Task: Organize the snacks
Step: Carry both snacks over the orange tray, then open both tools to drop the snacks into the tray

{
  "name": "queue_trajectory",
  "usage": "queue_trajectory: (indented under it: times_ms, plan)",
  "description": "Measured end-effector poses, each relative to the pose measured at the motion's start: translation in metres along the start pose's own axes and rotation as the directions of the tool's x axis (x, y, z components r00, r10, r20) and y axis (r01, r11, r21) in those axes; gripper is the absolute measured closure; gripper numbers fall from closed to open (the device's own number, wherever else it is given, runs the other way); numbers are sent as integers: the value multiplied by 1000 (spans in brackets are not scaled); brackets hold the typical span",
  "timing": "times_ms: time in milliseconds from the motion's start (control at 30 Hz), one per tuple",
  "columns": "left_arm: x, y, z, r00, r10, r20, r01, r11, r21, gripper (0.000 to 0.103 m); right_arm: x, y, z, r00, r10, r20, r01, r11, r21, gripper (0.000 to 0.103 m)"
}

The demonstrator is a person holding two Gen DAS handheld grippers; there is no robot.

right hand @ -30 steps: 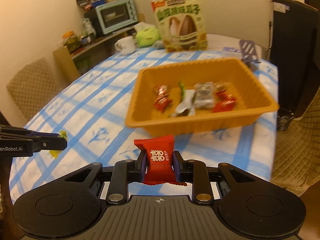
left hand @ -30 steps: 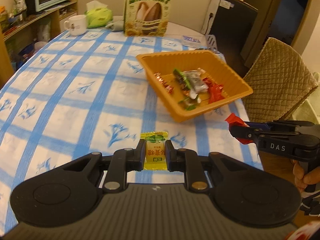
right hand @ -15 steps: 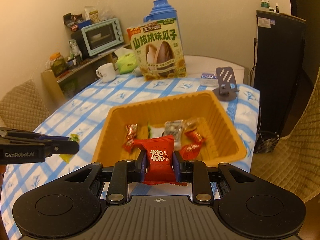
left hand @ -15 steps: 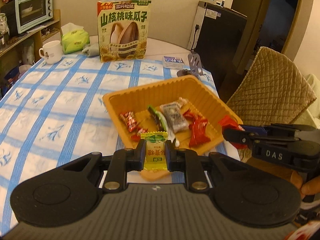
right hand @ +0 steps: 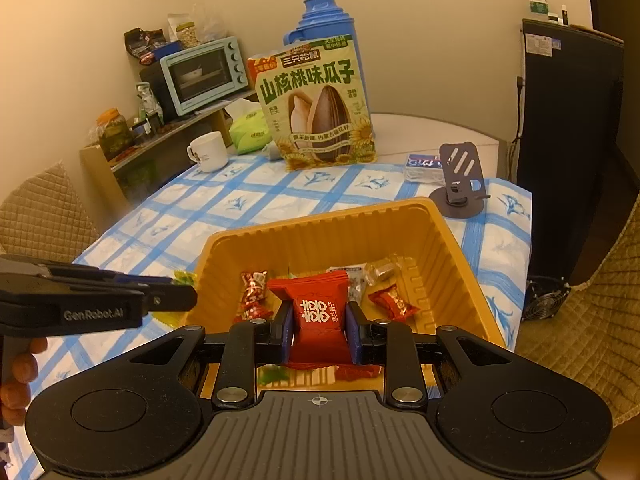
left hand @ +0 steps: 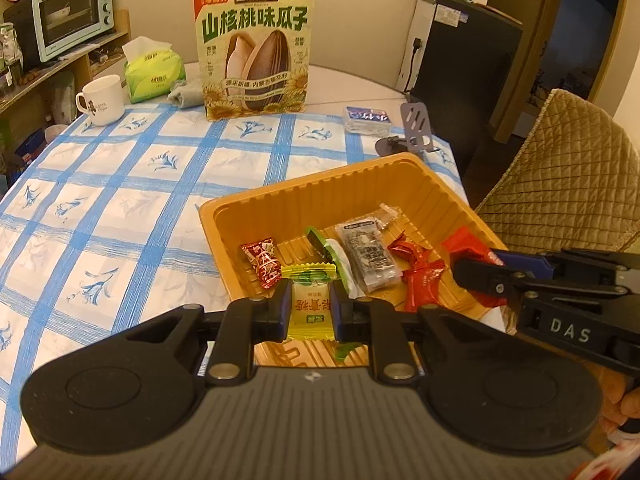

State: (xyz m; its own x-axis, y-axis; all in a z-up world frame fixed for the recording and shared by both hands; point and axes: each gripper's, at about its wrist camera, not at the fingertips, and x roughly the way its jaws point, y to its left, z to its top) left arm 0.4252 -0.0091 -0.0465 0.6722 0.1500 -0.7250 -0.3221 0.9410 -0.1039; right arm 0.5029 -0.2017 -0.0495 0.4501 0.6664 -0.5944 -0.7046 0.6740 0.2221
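My left gripper (left hand: 310, 307) is shut on a yellow-green candy packet (left hand: 311, 304), held over the near rim of the orange tray (left hand: 320, 192). My right gripper (right hand: 319, 320) is shut on a red candy packet (right hand: 318, 312), held over the near part of the same orange tray (right hand: 360, 220). Several wrapped snacks (left hand: 368, 256) lie on the tray floor. In the left wrist view the right gripper (left hand: 476, 274) reaches in from the right with its red packet (left hand: 464, 246). In the right wrist view the left gripper (right hand: 176, 298) comes in from the left, beside the tray's left wall.
A big sunflower-seed bag (left hand: 254, 46) stands at the table's far side, with a white mug (left hand: 100, 100), a tissue pack (left hand: 152, 70) and a phone stand (left hand: 416, 128) nearby. A quilted chair (left hand: 560, 168) is at the right. The blue-checked tablecloth (left hand: 120, 200) spreads to the left.
Both grippers have moved across the table to the tray, each still holding its packet. The tray now lies right under them; before, it was farther off.
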Motion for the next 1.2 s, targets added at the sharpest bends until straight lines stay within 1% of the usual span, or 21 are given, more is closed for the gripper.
queue_trajectory:
  times_ms: [267,633,867,1100,1200]
  plan:
    - [24,3,-1,999,23,-41,-23,1000,-5,85,15,-5,2,1000,2,-16,-1,1000,6,75]
    - [47,1,-4,995,25,-102,-25,1000,-1,85,26,-14,1,1000,0,-31,1,1000,21,75]
    - [45,4,-3,995,17,-103,-18,1000,-6,84,26,-19,4,1000,1,-24,0,1000,26,75]
    - [31,9,1,997,-2,-77,1,1000,-12,78,31,-15,9,1000,23,-20,-23,999,26,75]
    - [25,13,4,998,3,-65,-4,1000,-22,78,37,-10,11,999,42,-26,-42,999,24,75]
